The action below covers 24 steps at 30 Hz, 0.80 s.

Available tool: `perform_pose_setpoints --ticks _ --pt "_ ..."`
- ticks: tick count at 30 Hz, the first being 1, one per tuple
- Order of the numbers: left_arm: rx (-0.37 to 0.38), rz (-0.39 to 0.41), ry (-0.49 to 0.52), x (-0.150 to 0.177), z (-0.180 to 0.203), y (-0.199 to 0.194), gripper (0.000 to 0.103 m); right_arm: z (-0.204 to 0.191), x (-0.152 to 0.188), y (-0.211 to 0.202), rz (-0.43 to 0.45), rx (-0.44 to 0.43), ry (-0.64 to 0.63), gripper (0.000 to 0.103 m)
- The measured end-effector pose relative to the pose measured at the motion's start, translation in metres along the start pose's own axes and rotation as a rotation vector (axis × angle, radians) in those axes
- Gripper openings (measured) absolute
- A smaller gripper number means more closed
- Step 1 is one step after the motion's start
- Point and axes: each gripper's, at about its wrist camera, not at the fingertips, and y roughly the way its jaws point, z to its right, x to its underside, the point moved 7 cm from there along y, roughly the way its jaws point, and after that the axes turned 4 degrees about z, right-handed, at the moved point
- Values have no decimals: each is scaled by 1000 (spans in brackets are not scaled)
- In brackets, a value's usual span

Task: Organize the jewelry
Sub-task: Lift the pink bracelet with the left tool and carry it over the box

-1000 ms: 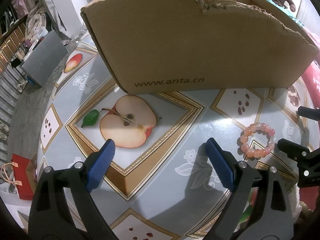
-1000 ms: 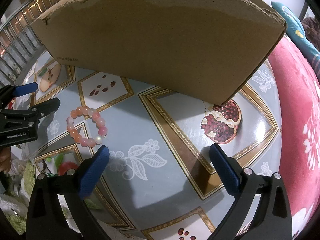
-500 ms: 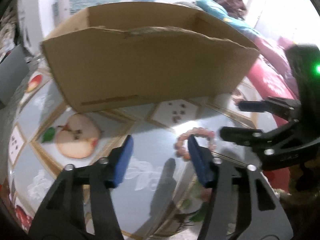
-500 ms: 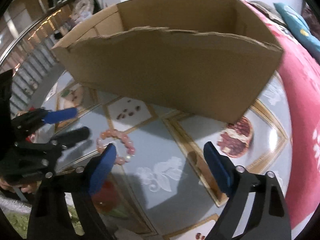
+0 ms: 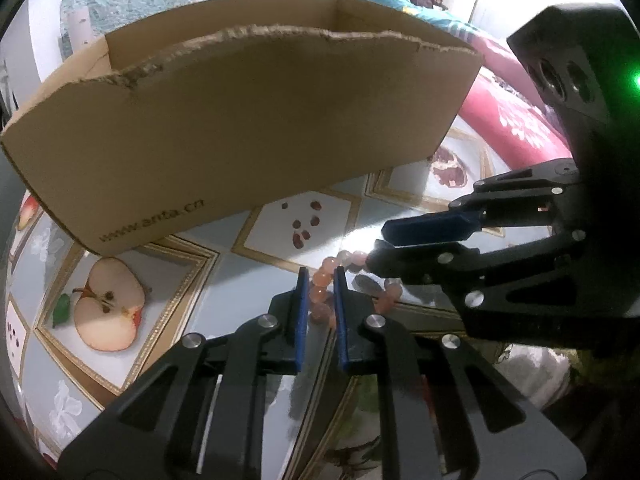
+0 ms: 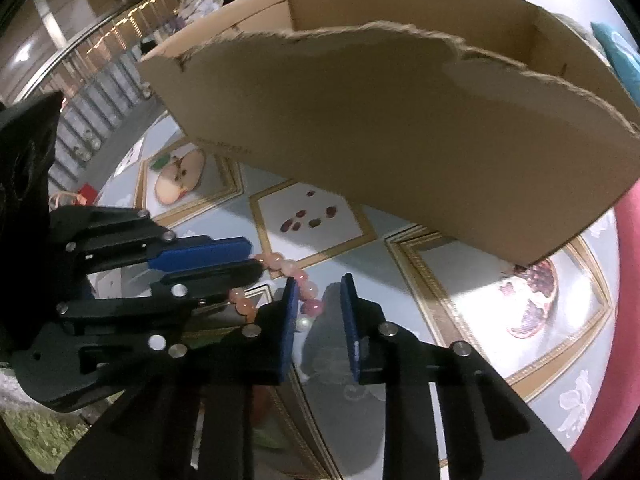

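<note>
A pink bead bracelet point(image 5: 322, 278) lies on the fruit-print tablecloth in front of a brown cardboard box point(image 5: 240, 128). My left gripper point(image 5: 320, 276) is shut on the bracelet's left side, beads showing between its blue pads. My right gripper point(image 6: 318, 284) has closed around the bracelet's other side point(image 6: 308, 300); its jaws are narrow, with a gap still showing beside the beads. Each gripper shows in the other's view: the right one point(image 5: 420, 240) and the left one point(image 6: 224, 258). The box point(image 6: 400, 128) is open at the top with a torn front edge.
The table point(image 5: 248, 320) carries apple point(image 5: 108, 312) and pomegranate point(image 6: 528, 304) prints. A red cloth point(image 6: 624, 320) lies at the right edge. A red bag point(image 6: 86, 194) sits on the floor beyond the left edge.
Both grippers moved in on the bracelet from either side and closed. The left went from wide open to pinching the beads; the right narrowed around the other side.
</note>
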Motion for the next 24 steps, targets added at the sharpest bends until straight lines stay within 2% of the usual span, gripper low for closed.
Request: perform_pose_setpoints --ticks 2,8,13,16,21,24 --pt "-5 -2 6 0 2 4 8 -2 0 0 -2 -3 -14 11" --pt "30 18 1 -5 9 -1 8 -6 -2 -7 22 -21 -15 10" --pt "94 84 -39 -25 10 -33 8 -7 -15 -39 84 -31 -21 10" --pt "130 153 -33 -50 13 -57 8 -6 -36 -67 152 -37 -36 10" --pt "147 265 16 -101 14 -90 8 -3 -85 -108 266 -40 -84 10" --pt "139 300 39 -126 10 -95 8 7 -113 -116 288 -56 -80 10"
